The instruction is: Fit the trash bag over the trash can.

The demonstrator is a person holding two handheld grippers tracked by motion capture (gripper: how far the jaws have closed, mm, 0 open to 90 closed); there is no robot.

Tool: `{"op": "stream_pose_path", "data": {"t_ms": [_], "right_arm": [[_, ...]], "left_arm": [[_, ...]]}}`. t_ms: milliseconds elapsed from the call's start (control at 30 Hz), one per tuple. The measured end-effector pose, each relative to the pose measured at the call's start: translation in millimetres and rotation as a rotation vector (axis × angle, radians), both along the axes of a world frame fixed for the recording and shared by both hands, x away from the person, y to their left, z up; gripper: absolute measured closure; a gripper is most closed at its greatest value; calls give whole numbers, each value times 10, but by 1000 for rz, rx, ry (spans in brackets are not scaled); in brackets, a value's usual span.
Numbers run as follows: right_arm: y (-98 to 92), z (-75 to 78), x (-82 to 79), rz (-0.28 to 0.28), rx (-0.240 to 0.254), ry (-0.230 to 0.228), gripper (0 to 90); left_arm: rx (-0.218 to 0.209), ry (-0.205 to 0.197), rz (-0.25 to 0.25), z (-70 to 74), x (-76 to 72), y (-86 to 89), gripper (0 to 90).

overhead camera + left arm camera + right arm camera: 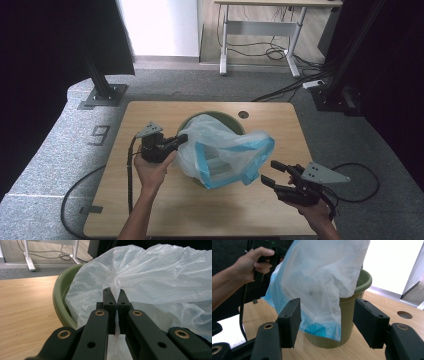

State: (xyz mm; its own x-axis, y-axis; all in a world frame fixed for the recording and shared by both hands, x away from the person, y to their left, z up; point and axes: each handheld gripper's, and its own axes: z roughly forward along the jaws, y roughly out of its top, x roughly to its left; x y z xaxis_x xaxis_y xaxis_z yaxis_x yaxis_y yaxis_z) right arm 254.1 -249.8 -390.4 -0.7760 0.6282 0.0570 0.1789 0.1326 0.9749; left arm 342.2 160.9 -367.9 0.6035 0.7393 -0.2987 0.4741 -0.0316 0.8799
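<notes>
Pinching bag in left tongs; right tongs apart, empty.

Each black gripper has brass-ringed screw holes, a grey three-cornered plate and a black cable.

A lab: black curtains, loose cables (carpeted floor).

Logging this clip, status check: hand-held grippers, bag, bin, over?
Left hand-held gripper shut on plastic bag. Right hand-held gripper open, clear of it. Bag draped over green bin, not seated. Nothing in the way.
</notes>
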Motion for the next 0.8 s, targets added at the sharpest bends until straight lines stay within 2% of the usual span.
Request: {"op": "stream_pose_path", "data": {"t_ms": [133,367,567,700,800], "right_arm": [[-3,64,8,2,8,-6,378],[38,250,-128,12,35,-41,362],[102,420,-159,18,56,-43,360],[178,468,-76,1,58,-18,360],[227,466,25,-19,80,18,367]], "left_arm": [[0,1,-1,6,0,-4,892],[3,0,-2,9,-4,-5,892],[0,1,-2,8,-8,-2,893],[-1,1,-4,6,-7,-8,893],[0,0,-3,5,-7,-2,893]]}}
